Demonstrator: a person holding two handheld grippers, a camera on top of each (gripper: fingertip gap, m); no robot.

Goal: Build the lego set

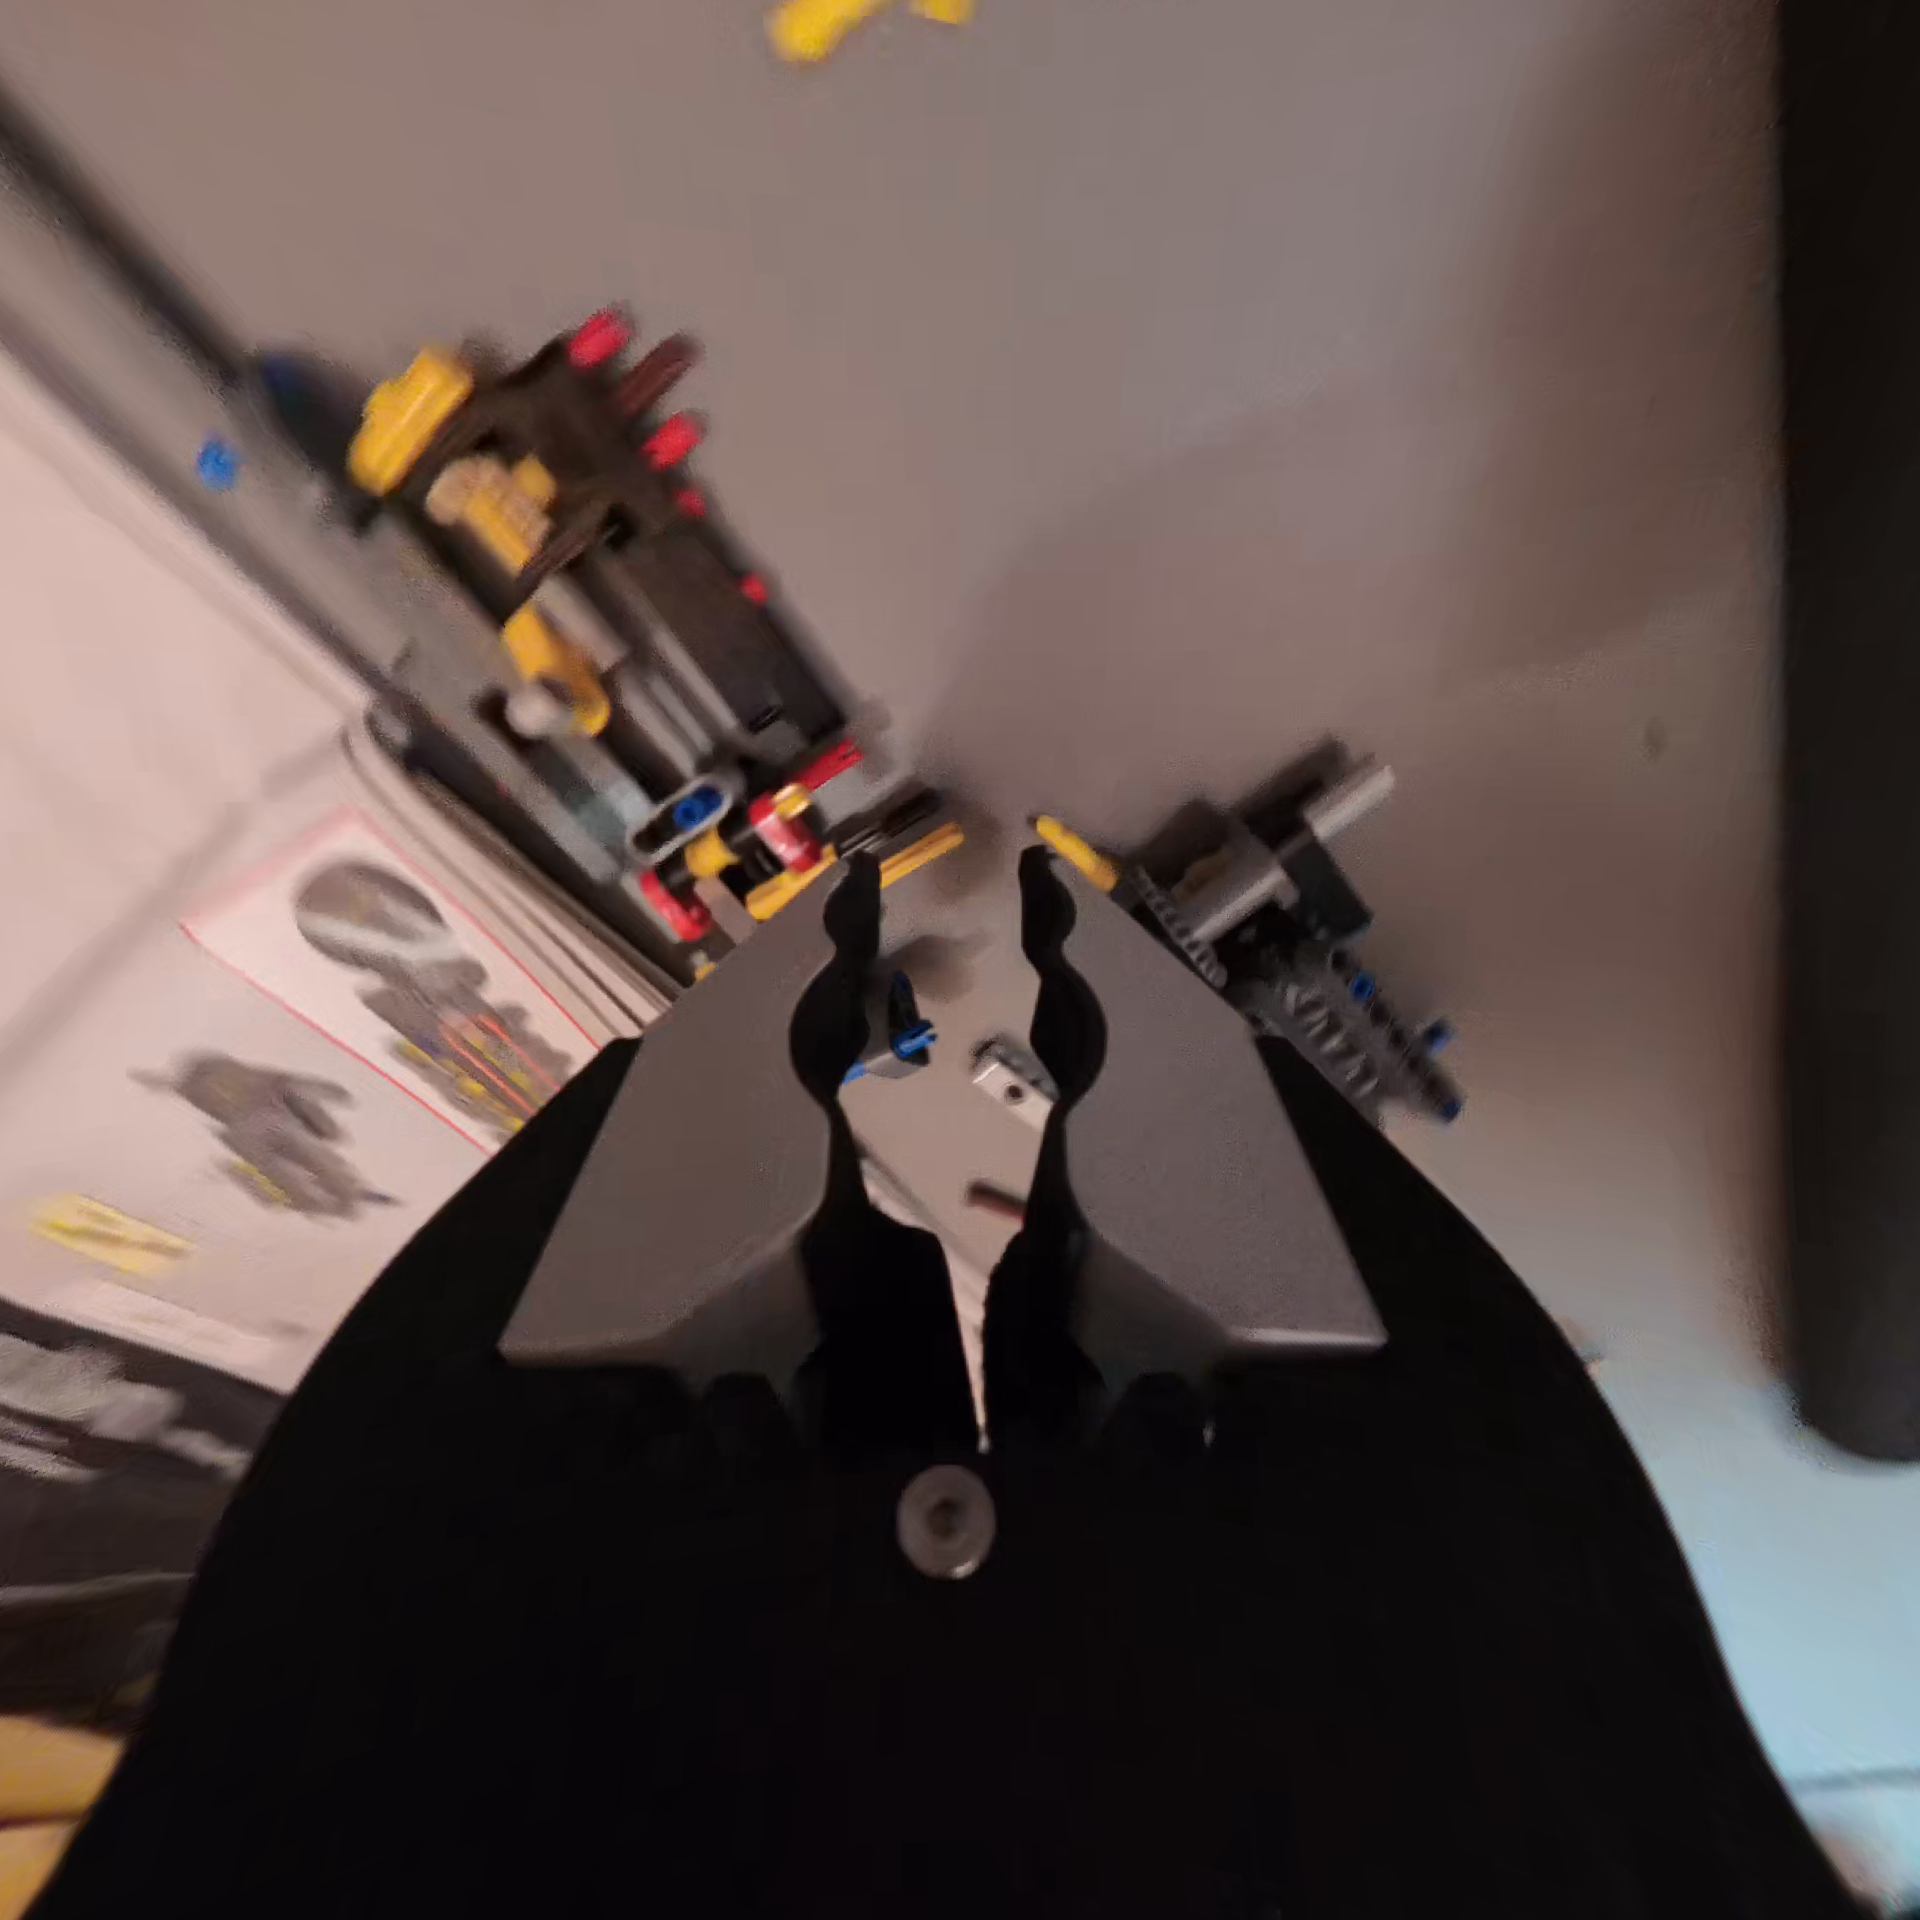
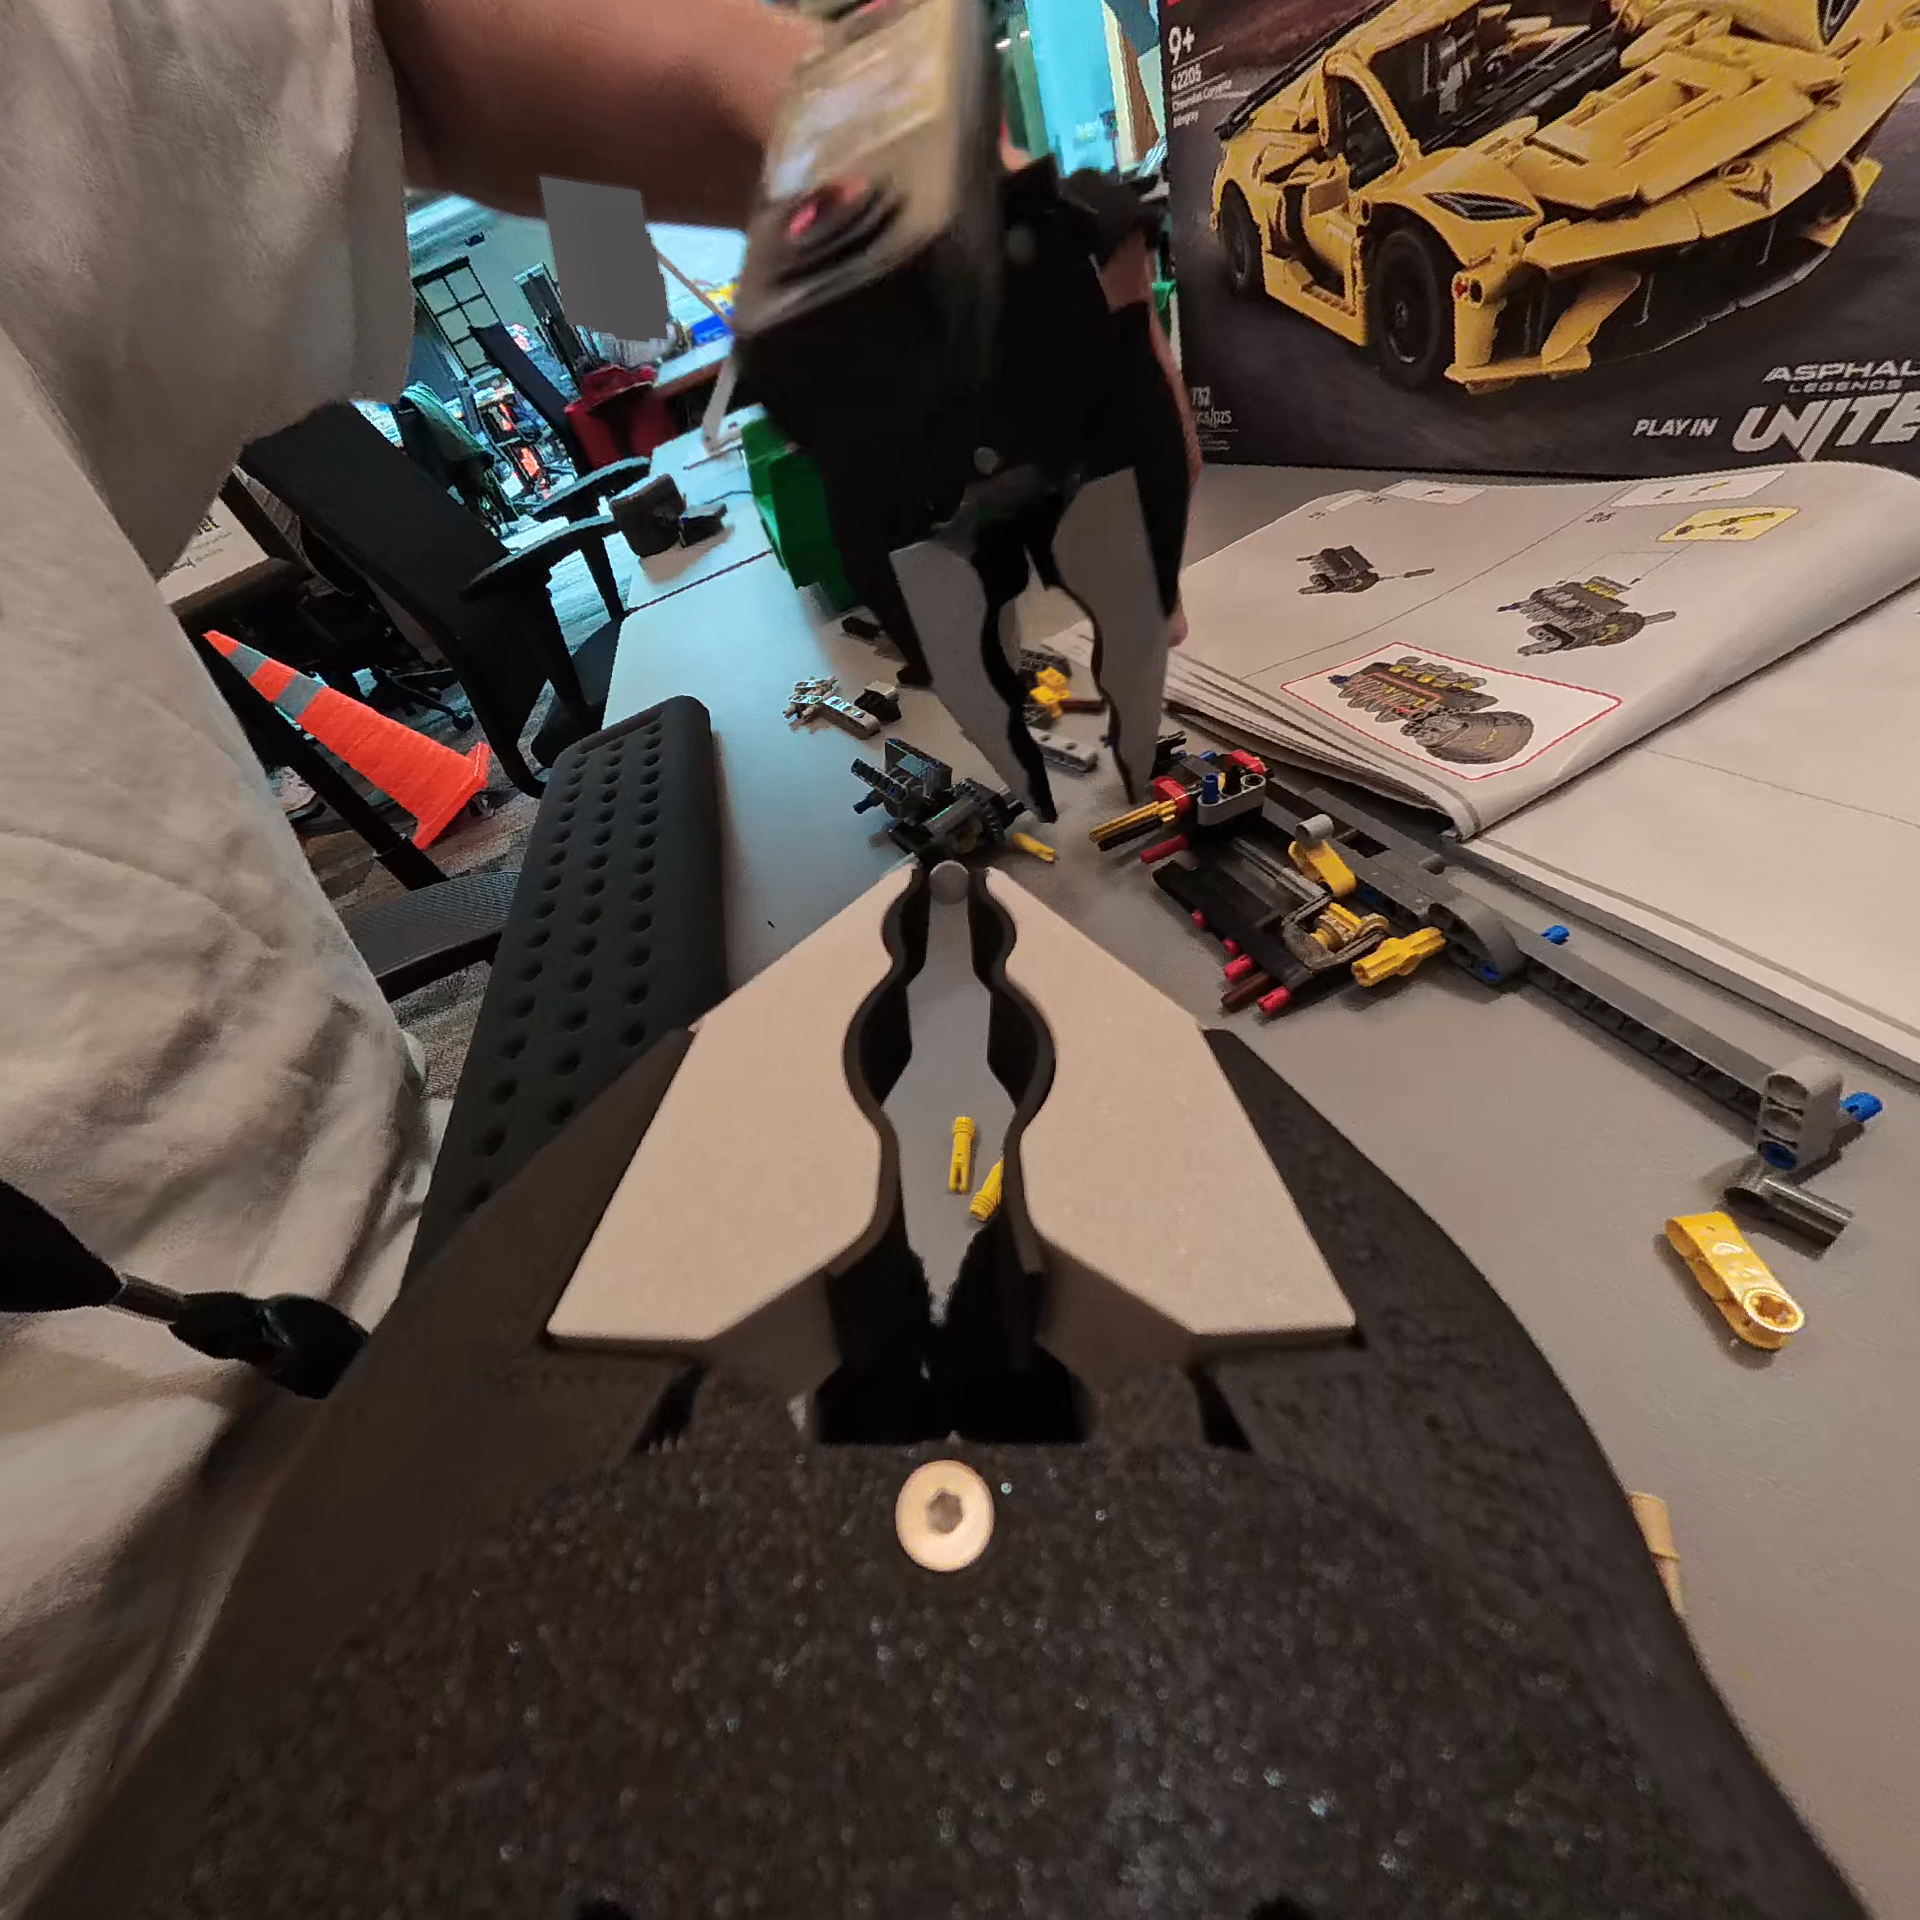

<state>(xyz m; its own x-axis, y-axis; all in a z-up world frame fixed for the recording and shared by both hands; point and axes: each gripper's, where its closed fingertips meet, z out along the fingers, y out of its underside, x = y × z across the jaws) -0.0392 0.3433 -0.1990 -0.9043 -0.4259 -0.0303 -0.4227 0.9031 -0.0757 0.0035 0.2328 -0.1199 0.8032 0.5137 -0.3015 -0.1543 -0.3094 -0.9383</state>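
Note:
My left gripper (image 1: 948,873) is open and empty, with its tips down at the grey table (image 1: 1247,416). It stands between the long black, yellow and red chassis assembly (image 1: 623,623) and a small grey gear assembly (image 1: 1278,935). A yellow pin (image 1: 1075,847) lies by its right fingertip. The right wrist view shows the left gripper (image 2: 1088,802) between the chassis (image 2: 1278,914) and the small assembly (image 2: 935,810). My right gripper (image 2: 950,883) is nearly closed, and its tips pinch a small round light-grey piece (image 2: 948,881) above the table. Two yellow pins (image 2: 961,1153) lie below it.
The open instruction booklet (image 2: 1558,644) and the set's box (image 2: 1558,208) are at the back right. A yellow beam (image 2: 1735,1288) and a grey connector with blue pins (image 2: 1808,1122) lie at right. A black perforated pad (image 2: 603,914) lines the table's left edge. Loose parts (image 2: 831,707) lie farther back. One gripper's finger ends stand about 15 cm off the other's.

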